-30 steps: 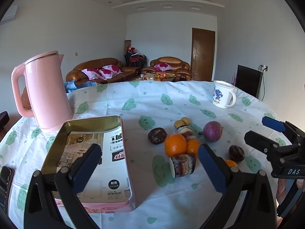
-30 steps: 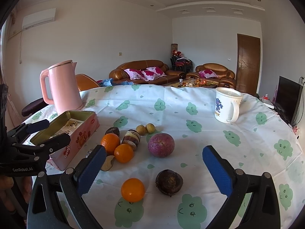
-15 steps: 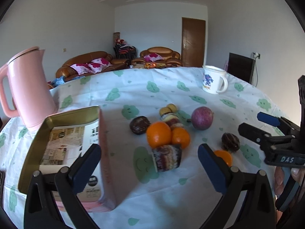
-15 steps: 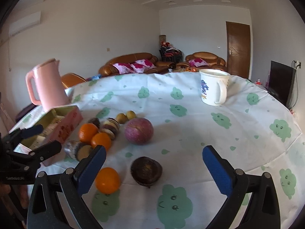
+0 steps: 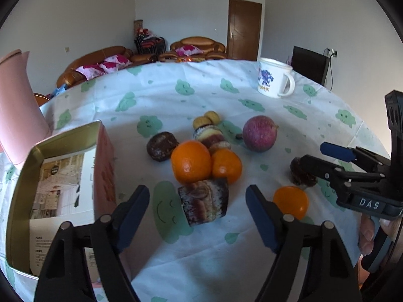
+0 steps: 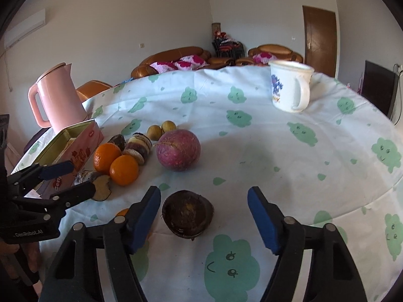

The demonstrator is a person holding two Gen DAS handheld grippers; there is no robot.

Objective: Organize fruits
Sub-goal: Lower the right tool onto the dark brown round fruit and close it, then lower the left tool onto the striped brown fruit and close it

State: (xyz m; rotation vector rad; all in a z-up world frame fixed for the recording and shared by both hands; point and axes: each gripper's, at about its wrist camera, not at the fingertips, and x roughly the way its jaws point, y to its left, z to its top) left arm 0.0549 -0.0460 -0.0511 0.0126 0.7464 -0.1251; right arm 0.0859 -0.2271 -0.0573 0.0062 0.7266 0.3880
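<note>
On the cloud-print tablecloth (image 5: 176, 95), my left gripper (image 5: 197, 201) has just been closing around a mottled brown cut piece (image 5: 204, 205), untouched; my right gripper (image 6: 204, 203) likewise around a dark brown round fruit (image 6: 187, 214).

A round table under a white cloth printed with green smiling clouds (image 6: 252, 156) carries a pink kettle (image 6: 60, 95) upper left, an open gold-lined tin box (image 5: 58, 196) at left, clustered fruits mid-frame, and a white ceramic mug (image 6: 289, 88) upper right.
</note>
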